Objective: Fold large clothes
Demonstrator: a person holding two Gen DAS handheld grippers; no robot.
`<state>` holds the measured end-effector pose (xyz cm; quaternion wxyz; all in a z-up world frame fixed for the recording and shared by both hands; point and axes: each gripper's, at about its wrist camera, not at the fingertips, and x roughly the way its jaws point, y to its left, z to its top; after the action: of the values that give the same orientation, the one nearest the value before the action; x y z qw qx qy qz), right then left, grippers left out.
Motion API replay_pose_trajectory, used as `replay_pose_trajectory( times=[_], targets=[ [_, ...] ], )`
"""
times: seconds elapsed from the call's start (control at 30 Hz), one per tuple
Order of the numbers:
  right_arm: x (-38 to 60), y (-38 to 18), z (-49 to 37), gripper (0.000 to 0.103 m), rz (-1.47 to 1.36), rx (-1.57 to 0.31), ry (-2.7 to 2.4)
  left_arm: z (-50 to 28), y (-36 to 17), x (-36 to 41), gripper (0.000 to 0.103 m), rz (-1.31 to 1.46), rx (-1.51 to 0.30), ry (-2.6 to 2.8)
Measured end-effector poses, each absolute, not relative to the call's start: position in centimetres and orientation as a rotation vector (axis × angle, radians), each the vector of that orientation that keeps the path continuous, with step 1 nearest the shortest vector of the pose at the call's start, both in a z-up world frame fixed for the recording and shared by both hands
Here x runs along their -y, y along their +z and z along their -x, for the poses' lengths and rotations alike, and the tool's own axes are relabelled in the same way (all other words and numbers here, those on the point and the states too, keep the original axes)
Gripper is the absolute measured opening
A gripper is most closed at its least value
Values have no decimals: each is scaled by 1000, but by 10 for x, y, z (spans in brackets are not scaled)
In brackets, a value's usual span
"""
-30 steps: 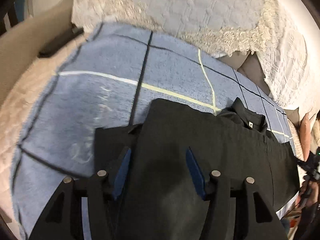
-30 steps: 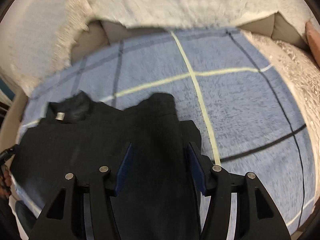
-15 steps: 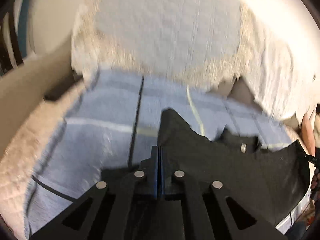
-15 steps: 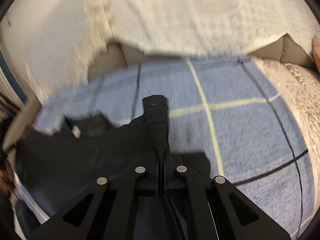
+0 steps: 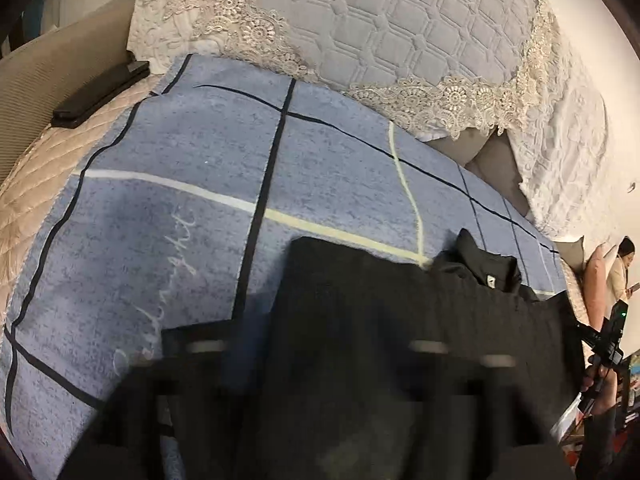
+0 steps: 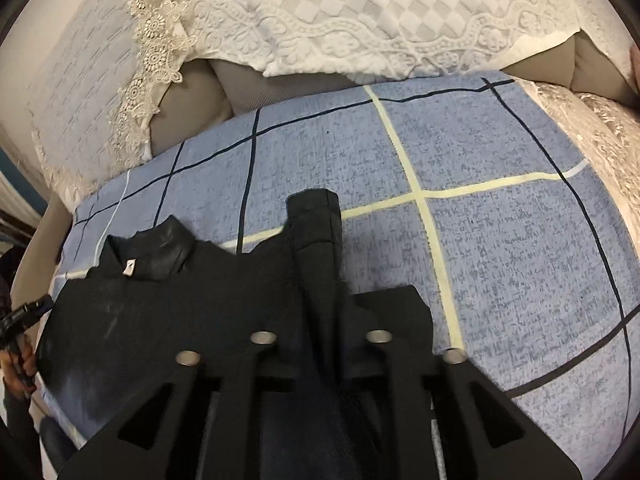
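A black collared garment [image 5: 400, 320] lies spread on a blue checked blanket [image 5: 180, 208], collar [image 5: 488, 272] toward the back. My left gripper [image 5: 320, 364] is low over it and motion-blurred; its jaws look apart, with the cloth flat beneath. In the right wrist view the garment [image 6: 180, 312] shows again, collar [image 6: 160, 256] at left. My right gripper [image 6: 322, 344] is shut on a raised fold of the black cloth [image 6: 316, 240], which rises forward as a ridge from between the fingers.
White lace-edged quilted cushions [image 5: 400, 40] line the back of the sofa. A dark phone-like slab [image 5: 100, 92] lies on the left armrest. A person [image 5: 622, 268] stands far right. The blanket [image 6: 500, 240] reaches toward a beige fluffy cover [image 6: 600, 128].
Half a second ago both grippers were shut on lifted cloth. Now the left has come apart and the cloth lies flat again; the right still pinches its fold, lowered closer to the blanket.
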<state>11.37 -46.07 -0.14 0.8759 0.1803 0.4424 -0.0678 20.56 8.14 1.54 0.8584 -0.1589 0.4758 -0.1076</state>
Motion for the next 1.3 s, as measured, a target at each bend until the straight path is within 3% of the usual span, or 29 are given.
replay_pose_trajectory(
  times=[0.03,0.1,0.17,0.23,0.27,0.3,0.33,0.37,0.5,0.63,0.93,1.17,1.23,1.3],
  targets=[
    [461,1,-115,25,-369,-926,-130,-209,16,-79,77,323,-1003,-236],
    [462,2,-125,56,-357,-954,-100,-222,7,-70,77,288,-1065,-237],
    [462,-6,-139,59,-338,-1018,-113,-240,-9,-59,76,272,-1167,-209],
    [464,-17,-154,59,-333,-1097,-143,-249,-15,-52,66,244,-1190,-190],
    [465,-22,-159,56,-336,-1126,-147,-249,-13,-47,40,208,-1169,-184],
    [462,-22,-161,30,-313,-1129,-146,-248,-10,-43,18,179,-1150,-177],
    [458,-19,-161,10,-282,-1116,-147,-246,-5,-40,11,164,-1124,-173],
    [453,-12,-158,7,-262,-1087,-144,-238,5,-38,6,148,-1068,-176],
    [446,37,-123,6,-276,-854,-120,-196,52,-51,6,133,-792,-195],
    [448,70,-111,6,-313,-700,-125,-186,71,-60,5,142,-669,-143],
    [464,-10,-178,8,-300,-878,-198,-248,-26,-88,0,219,-899,71],
    [471,-18,-174,22,-334,-918,-216,-249,-23,-71,0,145,-924,52],
    [464,3,-162,24,-295,-878,-241,-242,-5,-70,0,139,-887,40],
    [457,29,-140,34,-282,-808,-230,-224,18,-68,0,135,-814,13]
  ],
)
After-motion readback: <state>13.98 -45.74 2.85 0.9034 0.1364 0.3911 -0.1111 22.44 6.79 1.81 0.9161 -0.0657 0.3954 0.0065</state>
